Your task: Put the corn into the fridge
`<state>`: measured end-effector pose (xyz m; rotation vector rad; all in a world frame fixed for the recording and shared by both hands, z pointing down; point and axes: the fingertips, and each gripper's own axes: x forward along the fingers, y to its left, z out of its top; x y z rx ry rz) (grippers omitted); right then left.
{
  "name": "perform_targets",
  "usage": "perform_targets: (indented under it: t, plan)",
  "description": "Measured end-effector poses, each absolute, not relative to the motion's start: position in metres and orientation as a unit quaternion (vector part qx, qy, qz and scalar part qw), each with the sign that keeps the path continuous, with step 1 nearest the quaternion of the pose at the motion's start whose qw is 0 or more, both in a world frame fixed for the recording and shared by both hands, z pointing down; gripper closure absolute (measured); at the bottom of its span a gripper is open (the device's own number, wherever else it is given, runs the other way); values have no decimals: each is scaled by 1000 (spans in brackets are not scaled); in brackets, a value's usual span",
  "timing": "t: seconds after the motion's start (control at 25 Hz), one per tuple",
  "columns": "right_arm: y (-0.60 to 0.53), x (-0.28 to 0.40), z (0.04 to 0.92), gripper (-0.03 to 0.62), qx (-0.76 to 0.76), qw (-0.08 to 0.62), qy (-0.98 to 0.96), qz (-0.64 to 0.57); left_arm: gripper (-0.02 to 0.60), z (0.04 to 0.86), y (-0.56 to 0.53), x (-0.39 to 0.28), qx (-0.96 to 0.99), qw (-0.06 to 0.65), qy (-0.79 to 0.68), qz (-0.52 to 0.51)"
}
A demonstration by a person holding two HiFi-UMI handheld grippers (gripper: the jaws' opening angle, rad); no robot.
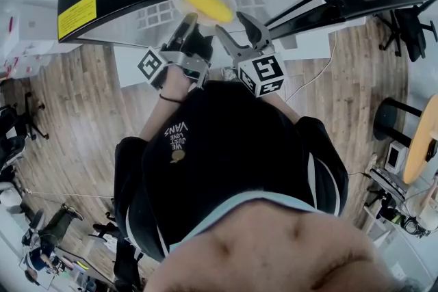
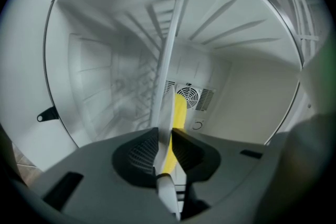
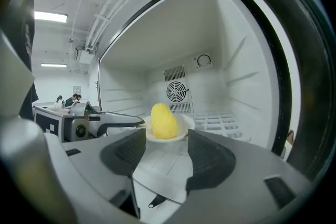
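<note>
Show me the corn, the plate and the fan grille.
corn [image 3: 164,121], right gripper view, middle of the cob
plate [image 3: 187,126], right gripper view, bare rim right of the corn
fan grille [image 3: 177,92], right gripper view, centre

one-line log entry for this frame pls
left gripper: shut on plate rim | corn: on plate, inside fridge | right gripper: open, empty, facing corn | plate not yet released

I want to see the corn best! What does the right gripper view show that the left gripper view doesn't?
Only the right gripper view: the whole corn sitting on its white plate, and the left gripper beside it. Only the left gripper view: that gripper's fingers pinching the plate's rim, edge-on. Both: the fridge inside, with its round fan vent.
</note>
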<state>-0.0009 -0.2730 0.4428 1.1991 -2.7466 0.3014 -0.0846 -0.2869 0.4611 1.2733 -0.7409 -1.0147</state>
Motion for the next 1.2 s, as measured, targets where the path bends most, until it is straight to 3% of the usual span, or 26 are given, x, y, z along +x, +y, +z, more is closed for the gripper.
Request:
perform_targets:
  t: [1.2]
  plan:
    - [-306, -14, 445, 353, 380, 86, -916, 92, 525, 465, -286, -90, 545, 625, -322, -457]
